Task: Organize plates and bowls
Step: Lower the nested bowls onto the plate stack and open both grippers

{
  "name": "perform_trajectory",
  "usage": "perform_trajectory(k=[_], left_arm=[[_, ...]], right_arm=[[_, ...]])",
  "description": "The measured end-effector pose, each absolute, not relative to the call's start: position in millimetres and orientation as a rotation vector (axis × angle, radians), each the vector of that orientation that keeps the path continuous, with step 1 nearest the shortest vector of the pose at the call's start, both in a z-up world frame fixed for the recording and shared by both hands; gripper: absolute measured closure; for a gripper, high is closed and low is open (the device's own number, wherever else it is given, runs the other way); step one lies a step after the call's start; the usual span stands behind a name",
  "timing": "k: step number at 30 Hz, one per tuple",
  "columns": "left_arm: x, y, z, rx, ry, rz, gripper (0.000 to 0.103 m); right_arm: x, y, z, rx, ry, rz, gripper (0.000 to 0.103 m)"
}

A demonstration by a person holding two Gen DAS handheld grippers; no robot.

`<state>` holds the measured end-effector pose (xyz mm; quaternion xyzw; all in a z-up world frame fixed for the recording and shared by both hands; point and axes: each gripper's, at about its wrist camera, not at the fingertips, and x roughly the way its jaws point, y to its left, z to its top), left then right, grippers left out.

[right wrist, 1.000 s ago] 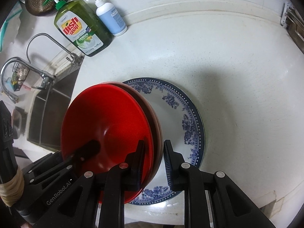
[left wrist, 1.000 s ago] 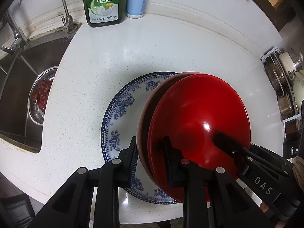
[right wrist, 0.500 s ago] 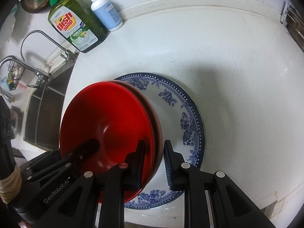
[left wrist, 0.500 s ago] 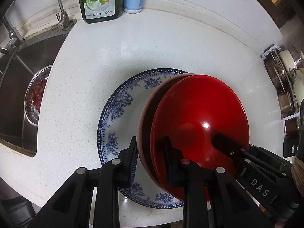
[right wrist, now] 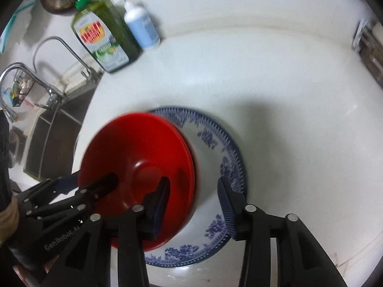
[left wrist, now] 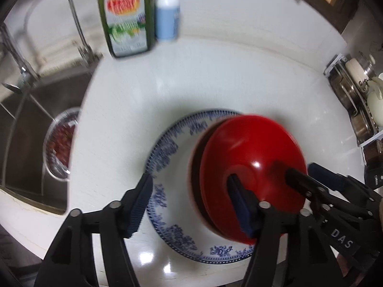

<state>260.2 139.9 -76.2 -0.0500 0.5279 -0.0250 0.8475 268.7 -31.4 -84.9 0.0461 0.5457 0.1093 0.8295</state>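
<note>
Left wrist view: my left gripper (left wrist: 191, 205) and right gripper (right wrist: 195, 204) are both opening, pads clear of the red bowls (left wrist: 251, 174) stacked on the blue-patterned plate (left wrist: 172, 157); I should lift straight up without nudging rims.

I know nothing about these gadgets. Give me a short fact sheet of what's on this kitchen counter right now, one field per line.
Surface: white counter
Dishes: red bowls, nested, sitting on a blue-patterned plate
Left gripper: jaws opening, bowl rim between them, pads off it
Right gripper: jaws opening, opposite rim between them, pads off it
Back of counter: green dish soap bottle, white pump bottle
Beside counter: sink with a faucet
</note>
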Motion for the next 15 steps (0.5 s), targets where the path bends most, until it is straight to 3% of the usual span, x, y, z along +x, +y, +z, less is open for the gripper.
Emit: perform_trajectory(k=[3, 7, 9, 15], left_arm=[[244, 143, -61, -0.104, 1.028, -0.027, 0.021], [218, 147, -47, -0.108, 0.917, 0.021, 0.016], [202, 146, -42, -0.095, 0.866, 0.023, 0.013], [163, 137, -41, -0.033, 0.805, 0.014, 0.009]], right_arm=[[255, -35, -68, 0.073, 1.086, 0.204, 0.050], [230, -45, -46, 0.097, 0.957, 0.142, 0.041], [215, -52, -38, 0.118, 0.876, 0.096, 0.031], [177, -62, -31, 0.083, 0.754, 0.047, 0.029]])
